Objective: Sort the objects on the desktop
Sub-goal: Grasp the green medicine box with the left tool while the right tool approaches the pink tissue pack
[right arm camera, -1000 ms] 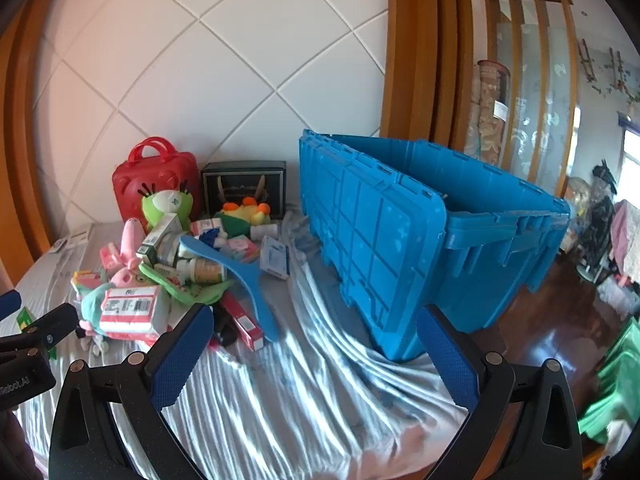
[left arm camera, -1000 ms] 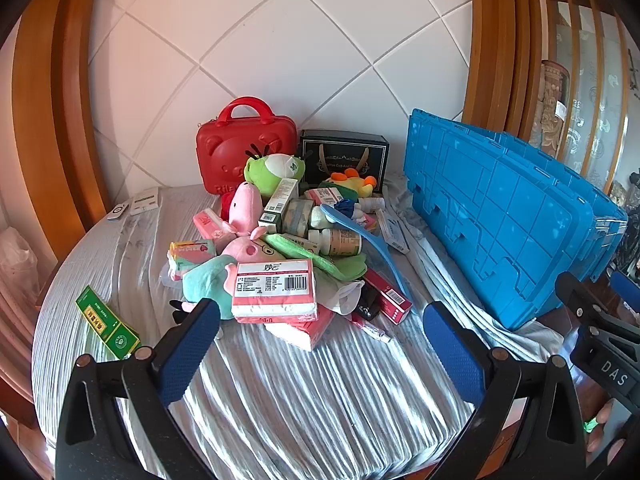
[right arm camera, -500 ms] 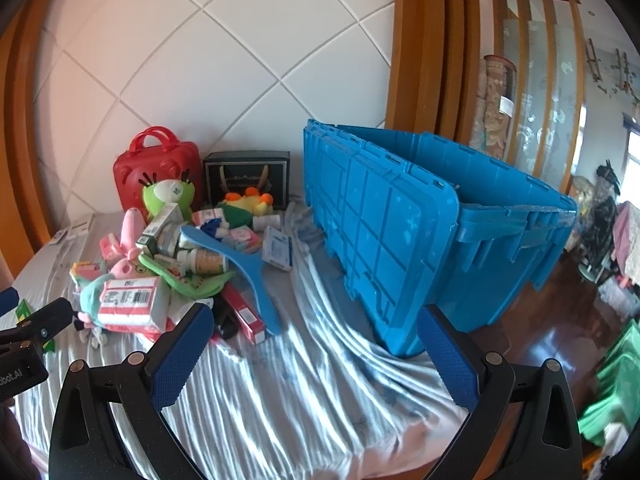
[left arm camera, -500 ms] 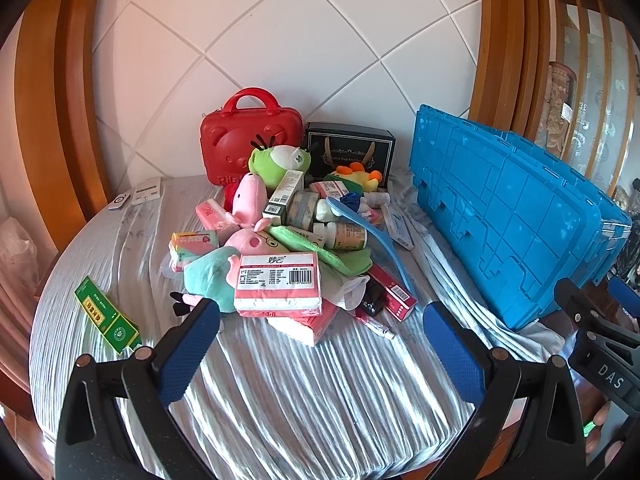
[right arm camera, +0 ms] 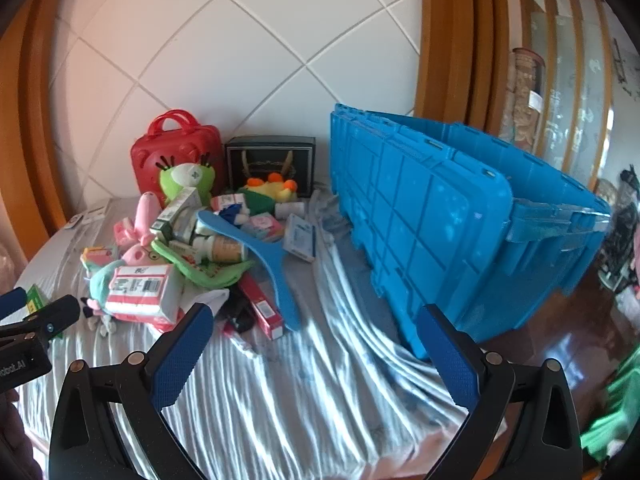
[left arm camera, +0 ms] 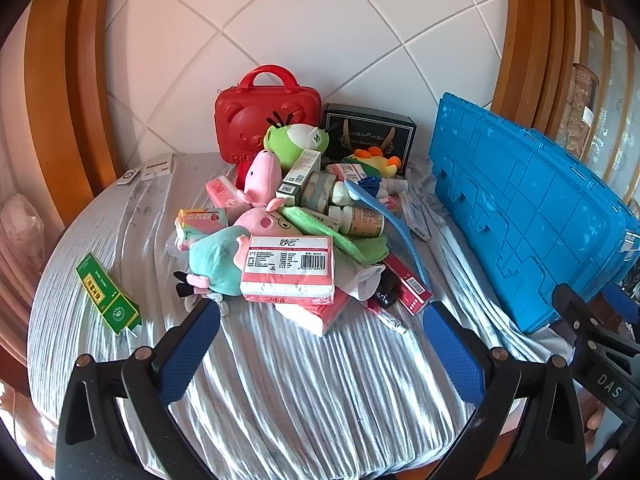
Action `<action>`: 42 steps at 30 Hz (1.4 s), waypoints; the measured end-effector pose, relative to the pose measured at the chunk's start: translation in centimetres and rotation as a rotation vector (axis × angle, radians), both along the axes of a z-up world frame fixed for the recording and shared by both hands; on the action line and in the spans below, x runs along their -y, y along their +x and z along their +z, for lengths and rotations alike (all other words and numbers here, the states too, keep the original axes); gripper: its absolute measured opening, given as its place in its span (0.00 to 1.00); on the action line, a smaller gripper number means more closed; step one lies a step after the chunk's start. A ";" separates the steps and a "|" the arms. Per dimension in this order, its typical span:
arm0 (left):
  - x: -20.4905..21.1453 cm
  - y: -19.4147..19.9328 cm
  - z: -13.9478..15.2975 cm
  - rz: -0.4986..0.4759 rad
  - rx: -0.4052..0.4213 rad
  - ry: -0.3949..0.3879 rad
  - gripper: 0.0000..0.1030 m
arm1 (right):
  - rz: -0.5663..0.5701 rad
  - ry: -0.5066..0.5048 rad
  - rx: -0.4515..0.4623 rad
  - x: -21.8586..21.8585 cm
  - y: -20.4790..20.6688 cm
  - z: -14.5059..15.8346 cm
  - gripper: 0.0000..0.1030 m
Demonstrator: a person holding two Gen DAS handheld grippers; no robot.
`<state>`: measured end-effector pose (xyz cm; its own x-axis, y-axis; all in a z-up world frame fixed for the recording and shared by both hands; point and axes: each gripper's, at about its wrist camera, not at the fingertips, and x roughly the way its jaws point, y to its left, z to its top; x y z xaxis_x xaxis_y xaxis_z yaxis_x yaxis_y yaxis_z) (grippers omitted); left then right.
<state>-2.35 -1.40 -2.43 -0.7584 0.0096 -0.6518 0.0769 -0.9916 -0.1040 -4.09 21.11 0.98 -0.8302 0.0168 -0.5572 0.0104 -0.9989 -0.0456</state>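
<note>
Both views have edged nearer the pile (left arm camera: 288, 240) heaped on my desk's ribbed grey cloth (left arm camera: 304, 392). I hold my left tool (left arm camera: 320, 354) and right tool (right arm camera: 314, 354) spread wide, empty. Right of the pile stands a ribbed blue plastic crate (right arm camera: 460, 224), seemingly open-topped in the right view only.

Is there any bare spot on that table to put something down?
Yes: bare cloth in front of the pile, before the tissue pack, and at the left between the green box and the remotes. From the red case to the blue crate it is crowded.
</note>
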 end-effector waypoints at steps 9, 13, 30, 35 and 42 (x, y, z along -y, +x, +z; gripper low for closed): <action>3.7 -1.1 -1.9 0.202 0.082 -0.032 1.00 | 0.201 -0.047 0.050 1.7 -5.5 -1.6 1.00; 6.0 -0.8 -3.4 0.346 0.139 -0.055 1.00 | 0.346 0.007 0.067 2.2 -8.3 -2.6 1.00; 20.0 -0.6 -9.8 0.802 0.385 0.031 1.00 | 0.476 -0.015 0.302 2.2 -16.7 -8.4 1.00; 27.1 -4.2 -11.5 0.845 0.375 0.063 1.00 | 0.407 -0.003 0.301 4.9 -16.9 -8.0 1.00; 34.1 -9.0 -16.1 0.824 0.428 0.125 1.00 | 0.323 -0.006 0.339 7.8 -16.6 -8.8 1.00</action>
